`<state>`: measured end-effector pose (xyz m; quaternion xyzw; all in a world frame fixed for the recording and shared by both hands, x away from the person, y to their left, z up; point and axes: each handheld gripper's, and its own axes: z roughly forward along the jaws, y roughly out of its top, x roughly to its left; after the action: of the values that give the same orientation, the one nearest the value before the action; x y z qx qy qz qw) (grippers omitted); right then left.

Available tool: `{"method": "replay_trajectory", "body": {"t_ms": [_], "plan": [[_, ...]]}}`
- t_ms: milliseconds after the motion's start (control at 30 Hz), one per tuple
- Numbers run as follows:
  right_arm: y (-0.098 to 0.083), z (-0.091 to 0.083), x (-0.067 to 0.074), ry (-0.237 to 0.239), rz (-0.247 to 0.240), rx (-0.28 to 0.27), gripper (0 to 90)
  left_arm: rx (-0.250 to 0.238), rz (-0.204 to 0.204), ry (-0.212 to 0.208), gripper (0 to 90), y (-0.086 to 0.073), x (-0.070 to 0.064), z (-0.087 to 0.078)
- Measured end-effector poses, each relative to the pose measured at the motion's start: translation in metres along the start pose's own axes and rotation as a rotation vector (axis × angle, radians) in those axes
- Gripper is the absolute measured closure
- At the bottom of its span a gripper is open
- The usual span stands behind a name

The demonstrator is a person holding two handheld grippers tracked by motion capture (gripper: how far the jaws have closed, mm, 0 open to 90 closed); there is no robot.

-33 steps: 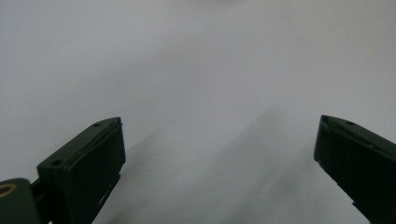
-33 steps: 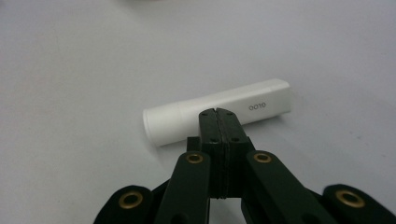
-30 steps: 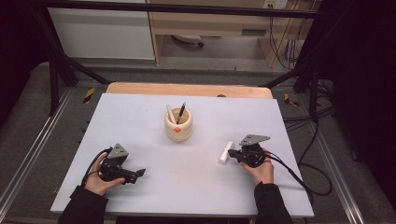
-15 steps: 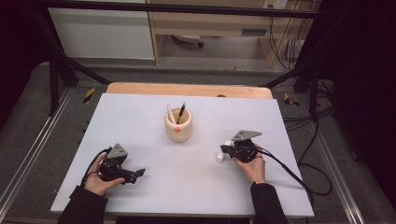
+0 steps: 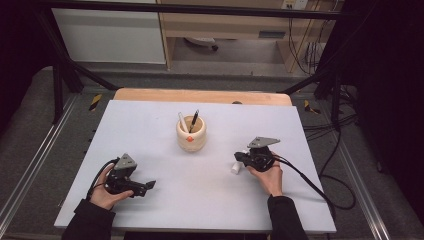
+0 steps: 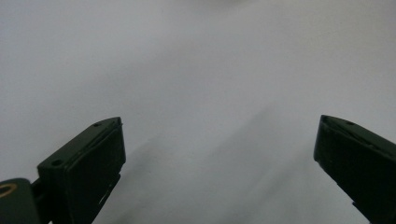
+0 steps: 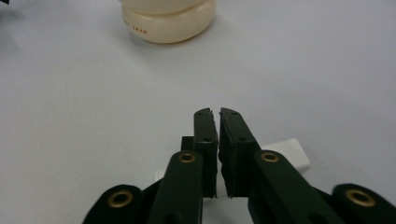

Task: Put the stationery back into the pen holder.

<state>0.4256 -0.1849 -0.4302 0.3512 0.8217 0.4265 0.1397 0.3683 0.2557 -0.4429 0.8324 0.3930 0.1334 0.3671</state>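
A cream pen holder [image 5: 191, 136] stands mid-table with a white pen [image 5: 183, 122] and a black pen [image 5: 194, 120] in it. My right gripper [image 5: 239, 159] lies to its right, aimed at the holder [image 7: 166, 21]. Its jaws [image 7: 217, 114] have just been opening and stand almost together, a thin slit between them with nothing in it. A short white marker-like piece [image 5: 235, 168] lies on the table crosswise under those jaws [image 7: 292, 151]. At the near left, my left gripper [image 5: 150, 186] rests low on the table, open, with bare table between its jaws [image 6: 219, 126].
The white table top [image 5: 150, 130] ends in a wooden strip [image 5: 200, 95] at the far edge. A black cable [image 5: 310, 180] trails from the right gripper off the table's right side. Dark frame legs and shelving stand beyond the table.
The right hand has shifted a little left and away from the person. The white piece, earlier sticking out ahead of the jaws, now lies flat under them. The left hand has not moved.
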Motion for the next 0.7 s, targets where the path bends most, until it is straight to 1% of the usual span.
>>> {"method": "replay_trajectory", "body": {"t_ms": [100, 167, 233, 267, 300, 367, 467, 500, 600, 633, 700], "plan": [[-0.001, -0.010, -0.001, 0.002, 0.021, -0.004, 70.1, 0.003, -0.007, -0.001, 2.3, 0.003, -0.004, 0.001], [-0.005, -0.016, -0.002, 0.001, 0.044, 0.005, 59.5, 0.000, -0.001, -0.008, 2.1, 0.007, -0.009, 0.000], [-0.009, -0.022, -0.004, -0.013, 0.053, 0.021, 52.2, -0.008, -0.003, -0.019, 2.1, 0.012, -0.015, 0.000], [-0.012, -0.026, -0.005, -0.018, 0.062, 0.016, 48.7, -0.010, -0.002, -0.026, 2.2, 0.015, -0.018, 0.000], [-0.015, -0.029, -0.006, -0.015, 0.072, 0.013, 44.3, -0.009, 0.002, -0.028, 2.3, 0.018, -0.021, 0.001], [-0.019, -0.035, -0.007, -0.018, 0.081, 0.025, 36.8, -0.002, -0.001, -0.025, 3.5, 0.023, -0.027, 0.004], [-0.027, -0.043, -0.008, -0.033, 0.086, 0.040, 28.2, 0.008, 0.017, -0.032, 4.0, 0.032, -0.037, 0.010], [-0.030, -0.045, -0.009, -0.039, 0.082, 0.039, 25.5, 0.014, 0.025, -0.035, 4.4, 0.035, -0.040, 0.012], [-0.036, -0.051, -0.010, -0.044, 0.095, 0.037, 19.4, 0.021, 0.039, -0.053, 5.1, 0.045, -0.050, 0.019], [-0.038, -0.052, -0.010, -0.048, 0.089, 0.036, 16.5, 0.021, 0.042, -0.057, 5.3, 0.048, -0.053, 0.020], [-0.041, -0.054, -0.010, -0.049, 0.092, 0.055, 11.1, 0.022, 0.050, -0.068, 5.7, 0.057, -0.059, 0.025]]}}
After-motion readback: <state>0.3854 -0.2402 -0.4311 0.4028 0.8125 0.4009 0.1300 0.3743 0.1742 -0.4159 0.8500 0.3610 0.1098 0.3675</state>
